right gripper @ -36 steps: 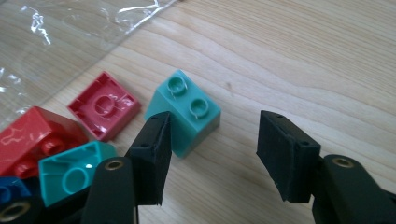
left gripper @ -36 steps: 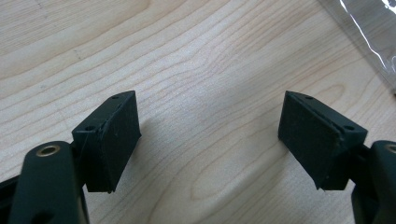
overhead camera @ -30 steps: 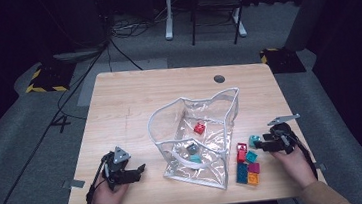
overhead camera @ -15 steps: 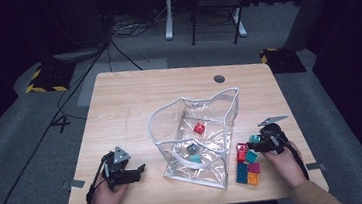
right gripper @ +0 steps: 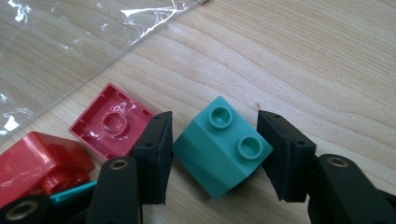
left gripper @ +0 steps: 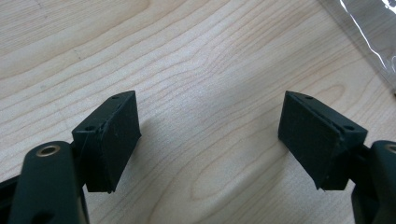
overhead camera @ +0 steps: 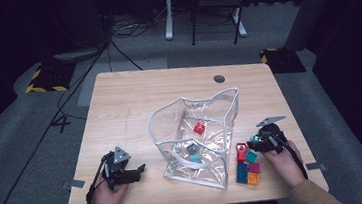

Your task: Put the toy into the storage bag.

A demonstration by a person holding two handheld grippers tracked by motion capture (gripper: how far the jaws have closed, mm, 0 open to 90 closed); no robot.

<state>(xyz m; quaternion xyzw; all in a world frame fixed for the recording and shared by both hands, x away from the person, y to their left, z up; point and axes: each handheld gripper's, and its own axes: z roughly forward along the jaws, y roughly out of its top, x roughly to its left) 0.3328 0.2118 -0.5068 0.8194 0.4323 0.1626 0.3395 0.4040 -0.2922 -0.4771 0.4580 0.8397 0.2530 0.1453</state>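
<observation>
So the right tongs [right gripper: 212, 154] have just been closing around a small teal plastic two-stud brick [right gripper: 222, 147] on the wooden bench [overhead camera: 134, 101], beside the clear plastic bag [overhead camera: 197, 130]. Squeeze squarely on its flat sides before lifting, I'd say. Left tongs [left gripper: 210, 140] sit wide open, empty.

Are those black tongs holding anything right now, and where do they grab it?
The right tongs, which have just been closing, clamp a teal block by two opposite side faces, studs up. The left tongs are open over bare table, holding nothing.
</observation>
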